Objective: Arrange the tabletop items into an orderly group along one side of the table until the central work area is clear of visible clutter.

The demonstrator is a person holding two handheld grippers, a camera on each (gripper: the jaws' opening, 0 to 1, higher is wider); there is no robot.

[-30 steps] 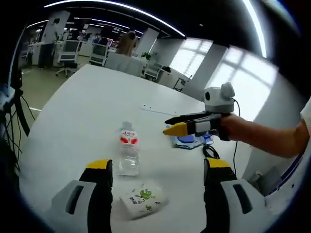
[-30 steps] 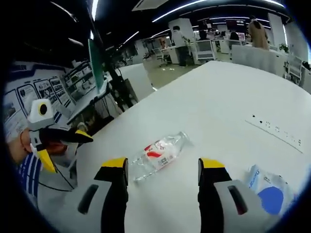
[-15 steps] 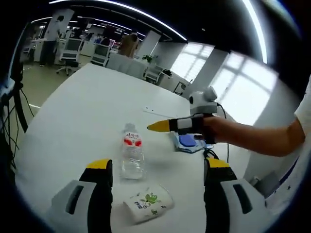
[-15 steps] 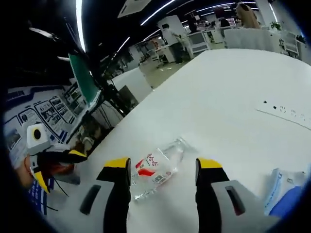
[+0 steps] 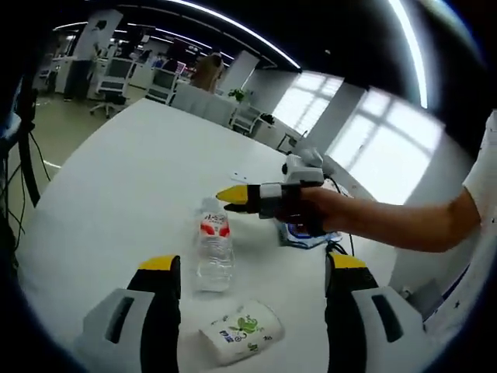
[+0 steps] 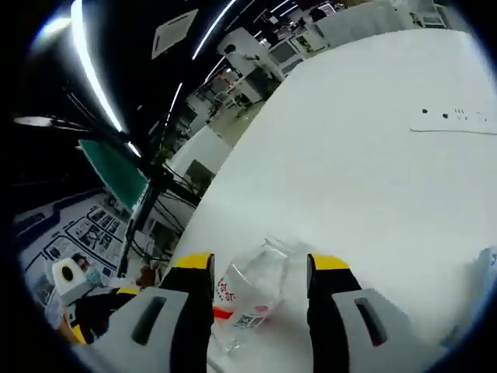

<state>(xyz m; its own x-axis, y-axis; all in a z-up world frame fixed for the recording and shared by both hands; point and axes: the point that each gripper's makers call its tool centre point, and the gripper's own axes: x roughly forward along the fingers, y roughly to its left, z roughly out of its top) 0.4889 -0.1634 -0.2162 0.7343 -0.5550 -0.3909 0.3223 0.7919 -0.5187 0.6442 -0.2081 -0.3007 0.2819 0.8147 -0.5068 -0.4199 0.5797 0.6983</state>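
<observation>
Right hand-held gripper (image 6: 258, 268) has advanced; water bottle (image 6: 252, 295) now between its spread, released jaws, ungrasped.

In the left gripper view, the white table (image 5: 116, 179) lies bare across the left and upper middle of the frame, giving open passage there. Between the spread jaws at the bottom, a tissue pack (image 5: 239, 332) and, just above it, an upright water bottle (image 5: 213, 247) block the straight path. The right gripper (image 5: 235, 196) reaches in from the right, above the bottle's cap, barring the centre-right. In the right gripper view, the bottle (image 6: 250, 294) sits between the open jaws; the tabletop above is free up to a flat power strip (image 6: 454, 120) at upper right.
</observation>
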